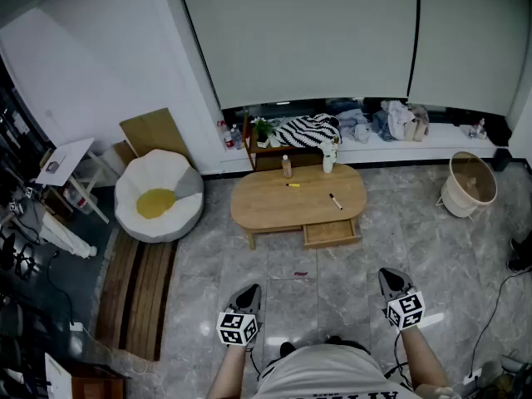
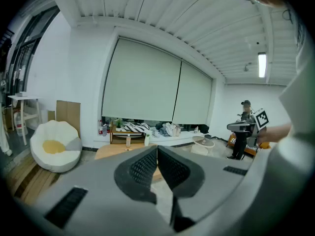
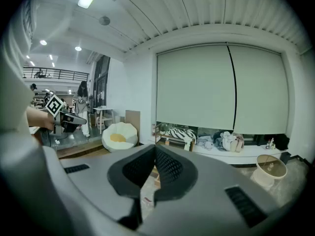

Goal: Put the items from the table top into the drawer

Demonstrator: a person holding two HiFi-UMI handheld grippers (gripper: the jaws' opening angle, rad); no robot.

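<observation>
head view: oval wooden coffee table (image 1: pixel 266 210) sits well ahead on the tile floor, and its drawer (image 1: pixel 331 233) is pulled open under the near edge, right of centre. a yellow pen (image 1: pixel 293 184) lies near the middle of the tabletop with its long axis left-right, roughly along the far edge. a black pen (image 1: pixel 335 201) lies toward the right end on a diagonal, its near end pointing at the near-right edge just above the drawer. a small bottle (image 1: pixel 287 166) and a white vase with a plant (image 1: pixel 328 161) stand upright at the far edge. left gripper (image 1: pixel 252 290) and right gripper (image 1: pixel 387 274) are low in the picture, well short of the table, both forearms out and pointing forward and slightly down. an egg-shaped beanbag (image 1: pixel 158 196) is left of the table and a basket (image 1: pixel 469 184) is to its right.

left gripper view: jaws clenched together with nothing between them. table and bottle (image 2: pixel 128 141) are small beyond the tips, and the pens are too small to make out here. shows the right gripper's marker cube (image 2: pixel 261 117) at the right, which the head view shows from above only.

right gripper view: jaws pressed together at the tips, empty. shows the left gripper's cube (image 3: pixel 54 105) at the left, plus the beanbag and basket. tabletop mostly hidden behind the jaws.
</observation>
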